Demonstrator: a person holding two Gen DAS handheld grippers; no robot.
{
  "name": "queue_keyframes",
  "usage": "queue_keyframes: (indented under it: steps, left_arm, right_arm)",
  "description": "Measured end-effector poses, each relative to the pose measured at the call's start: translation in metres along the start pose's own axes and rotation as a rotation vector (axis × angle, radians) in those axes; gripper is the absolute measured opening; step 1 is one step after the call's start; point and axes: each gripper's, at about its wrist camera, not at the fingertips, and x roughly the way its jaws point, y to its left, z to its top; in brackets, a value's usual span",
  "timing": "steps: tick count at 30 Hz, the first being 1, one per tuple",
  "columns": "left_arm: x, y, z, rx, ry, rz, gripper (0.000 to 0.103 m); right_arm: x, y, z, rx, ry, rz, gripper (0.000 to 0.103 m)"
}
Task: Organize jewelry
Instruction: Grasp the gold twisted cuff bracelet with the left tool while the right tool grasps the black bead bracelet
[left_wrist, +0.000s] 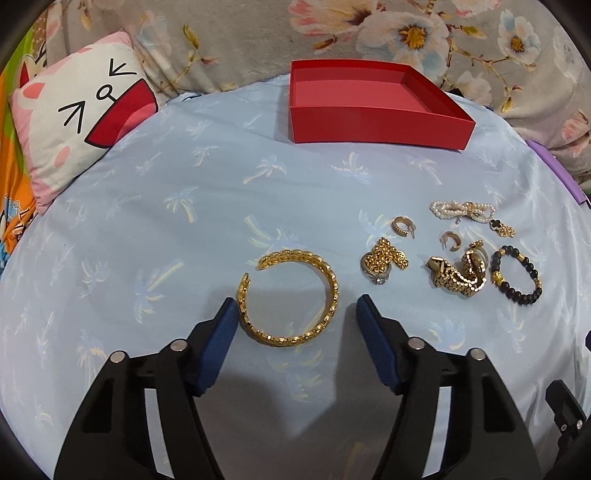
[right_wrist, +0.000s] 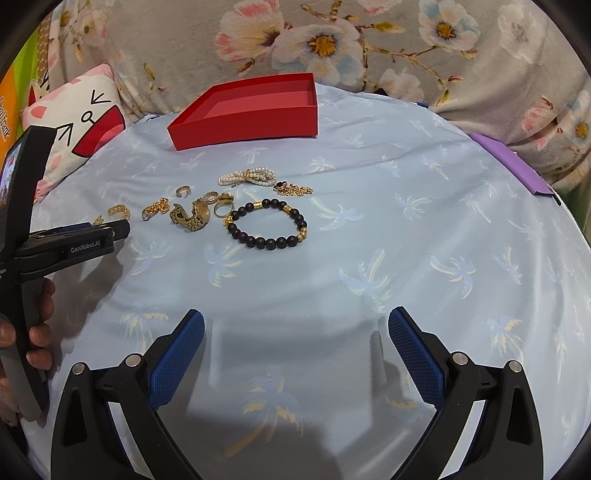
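A gold link cuff bracelet (left_wrist: 334, 291) lies on the light blue cloth between the blue pads of my left gripper (left_wrist: 295, 304). The left pad is right at its rim; the right pad stands clear of it, so the gripper is open. To the right lie a gold chain with a ring (left_wrist: 388, 260), two hoop earrings (left_wrist: 402, 225), a gold watch (left_wrist: 458, 278), a pearl bracelet (left_wrist: 461, 210) and a black bead bracelet (left_wrist: 496, 277). A red open box (left_wrist: 369, 125) sits at the back. My right gripper (right_wrist: 295, 314) hangs open over bare cloth, nearer than the bead bracelet (right_wrist: 266, 242).
A cartoon pillow (left_wrist: 81, 122) lies at the back left, and a floral blanket (left_wrist: 406, 33) runs behind the box. A purple flat object (right_wrist: 506, 162) sits at the right edge of the cloth. A person's hand (right_wrist: 37, 332) holds the left gripper's handle.
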Motion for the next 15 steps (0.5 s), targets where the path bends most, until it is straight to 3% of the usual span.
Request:
queue_keyframes:
  steps: [6,15]
  left_arm:
    - [-0.0011,-0.0023,-0.0006,0.006,-0.004,-0.009,0.053]
    - [-0.0053,0.0012,-0.0019,-0.012,-0.02,-0.018,0.052]
  right_arm:
    - [0.0006,0.0005,0.0003,-0.001,0.002,0.0,0.098]
    - [0.001,-0.0007,0.0004,0.004,-0.001,0.002,0.098]
